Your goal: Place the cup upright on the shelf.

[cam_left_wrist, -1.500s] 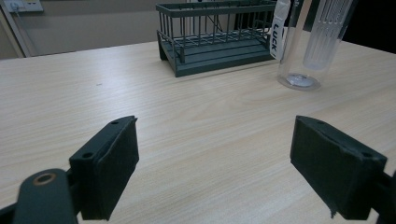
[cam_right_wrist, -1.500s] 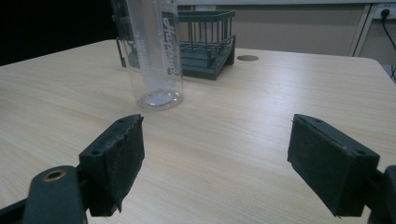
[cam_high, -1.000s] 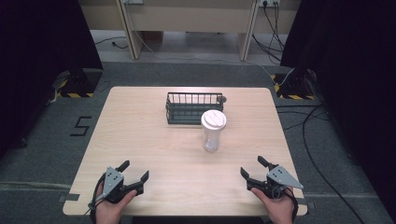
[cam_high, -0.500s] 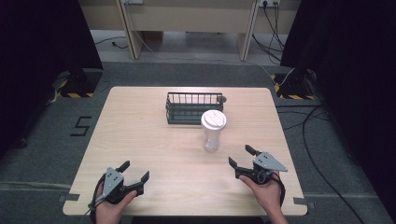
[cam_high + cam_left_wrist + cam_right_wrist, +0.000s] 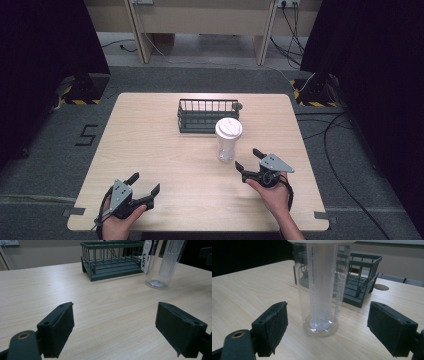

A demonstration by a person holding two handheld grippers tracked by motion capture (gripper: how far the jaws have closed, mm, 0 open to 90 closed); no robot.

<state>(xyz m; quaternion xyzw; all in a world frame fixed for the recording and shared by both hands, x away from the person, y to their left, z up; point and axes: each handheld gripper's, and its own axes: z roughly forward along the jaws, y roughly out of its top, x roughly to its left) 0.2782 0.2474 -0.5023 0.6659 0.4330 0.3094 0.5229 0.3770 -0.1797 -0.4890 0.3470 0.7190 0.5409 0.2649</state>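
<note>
You lined your right gripper up just short of the clear plastic tumbler with the white lid, jaws released to straddle it, in front of the dark wire basket, while your left gripper waited released well apart from the tumbler.

High view steeply down over the table; tong views low, forward, sharing the basket.

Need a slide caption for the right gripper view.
Open right gripper lined up on clear lidded cup, wire basket behind.
</note>
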